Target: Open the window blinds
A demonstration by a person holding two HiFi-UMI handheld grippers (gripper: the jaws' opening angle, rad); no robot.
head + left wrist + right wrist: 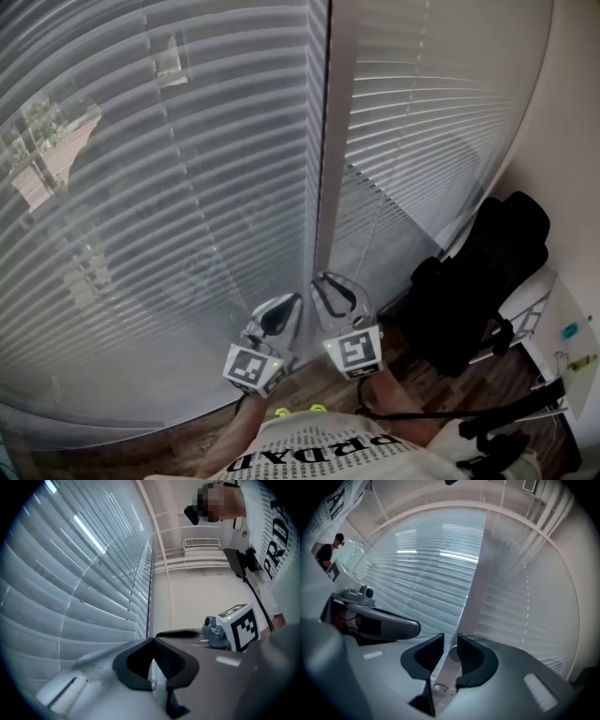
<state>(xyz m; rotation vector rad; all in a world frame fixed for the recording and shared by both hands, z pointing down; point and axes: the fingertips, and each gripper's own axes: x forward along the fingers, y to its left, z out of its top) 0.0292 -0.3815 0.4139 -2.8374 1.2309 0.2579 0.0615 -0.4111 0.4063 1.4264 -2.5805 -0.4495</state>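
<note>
The window blinds (169,234) hang fully lowered over the big pane in front of the person, and a second set (431,131) covers the pane to the right. An upright frame post (328,169) stands between the two. The slats lie nearly flat against the glass. A tree and a building show dimly through the left set, so they are probably not turned completely closed.

Both tools sit low, near the foot of the post. The right gripper (328,281) is just in front of it. In the right gripper view its pads (468,656) stand a little apart, and only the post shows through the gap — nothing is pinched (451,639). The left gripper (292,302) is just beside it, in front of the left blinds. In the left gripper view its tips meet, closed on nothing visible (152,641).

Below lies a wooden floor (309,386) — to the right a black chair (478,281) and the edge of a white table (574,309).
</note>
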